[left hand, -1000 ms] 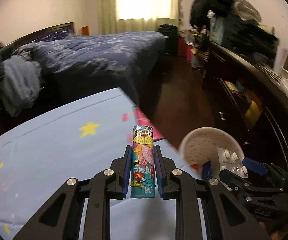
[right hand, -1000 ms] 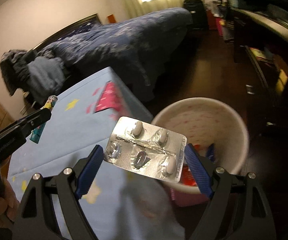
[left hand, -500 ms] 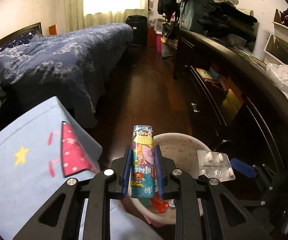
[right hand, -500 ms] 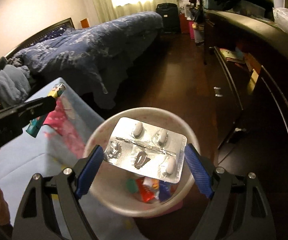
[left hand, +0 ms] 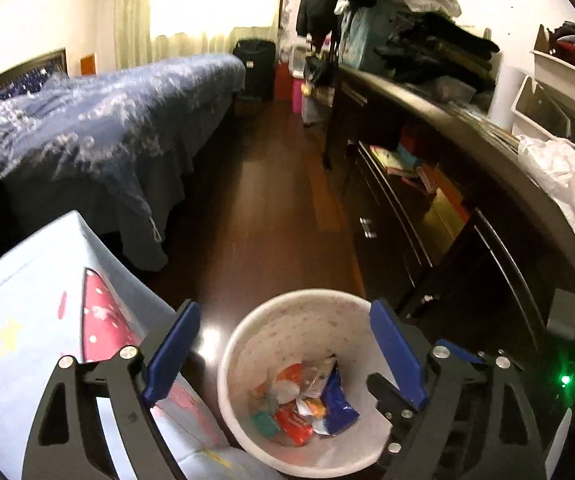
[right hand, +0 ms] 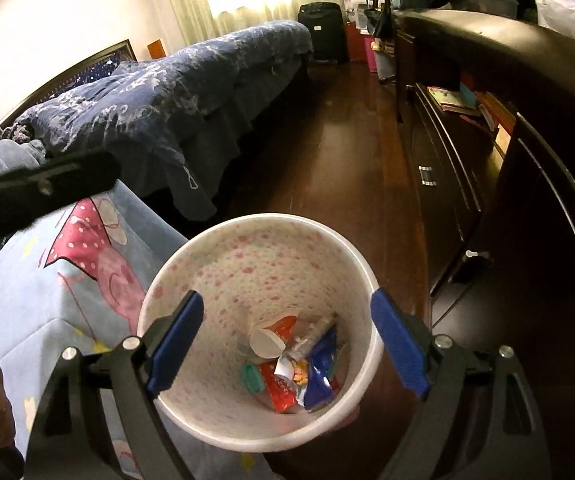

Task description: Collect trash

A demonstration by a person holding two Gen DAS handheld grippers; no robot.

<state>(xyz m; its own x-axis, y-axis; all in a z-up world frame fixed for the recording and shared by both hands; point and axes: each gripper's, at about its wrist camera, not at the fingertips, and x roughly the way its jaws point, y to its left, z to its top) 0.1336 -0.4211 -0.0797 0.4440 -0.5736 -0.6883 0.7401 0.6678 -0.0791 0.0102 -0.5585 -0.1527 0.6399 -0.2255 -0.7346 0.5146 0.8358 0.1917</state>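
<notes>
The left claw hangs spread and empty above the white, pink-speckled round plastic bin beside the pale blue cartoon-print quilt, and the right claw gapes empty over it too. Crumpled red, blue and white wrappers lie at the bin's bottom, so the dropping step looks done. Next, I judge, both claws must swing toward the quilt to seek further litter.

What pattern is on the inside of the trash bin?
The trash bin is white inside with small pink speckled dots, clearest in the right wrist view.
</notes>
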